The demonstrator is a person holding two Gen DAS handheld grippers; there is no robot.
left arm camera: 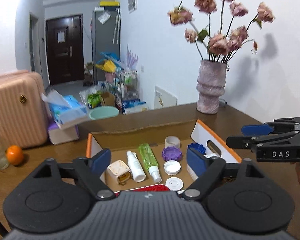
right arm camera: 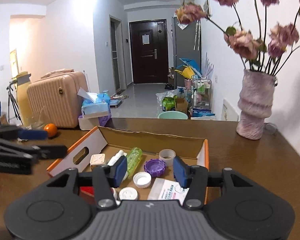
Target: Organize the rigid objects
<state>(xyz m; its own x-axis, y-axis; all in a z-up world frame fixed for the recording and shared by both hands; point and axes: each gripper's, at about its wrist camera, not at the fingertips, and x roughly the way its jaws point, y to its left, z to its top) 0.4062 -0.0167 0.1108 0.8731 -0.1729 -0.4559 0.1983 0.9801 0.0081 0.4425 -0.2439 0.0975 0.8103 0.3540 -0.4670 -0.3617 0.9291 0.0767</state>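
Left wrist view: an open cardboard box with orange-edged white flaps (left arm camera: 198,129) sits on the brown wooden table (left arm camera: 240,118), and the things inside lie in rough rows. The clear green plastic spray bottle (left arm camera: 148,158) lies flat, its long axis running near to far, with its white spray cap at the near end. Just left of it, the white plastic bottle (left arm camera: 135,166) lies the same way, cap end far. Left again is a cream square-topped cube-shaped container (left arm camera: 118,169). Right of the green bottle are a purple ribbed screw lid (left arm camera: 171,153), a white ribbed screw cap (left arm camera: 172,167) nearer, and a white round lid with small holes (left arm camera: 174,183) nearest. A roll of pale tape (left arm camera: 172,141) stands at the far side, and a blue ribbed lid (left arm camera: 197,147) shows at the right (partly hidden by a blue pad).

The left gripper (left arm camera: 149,161) hangs above the box with its blue-padded jaws spread wide, nothing between them. In the right wrist view, the right gripper (right arm camera: 149,171) is about half spread, also empty, over the purple lid and white cap. A flat white packet with printed text (right arm camera: 168,189) lies in the box's near right corner.
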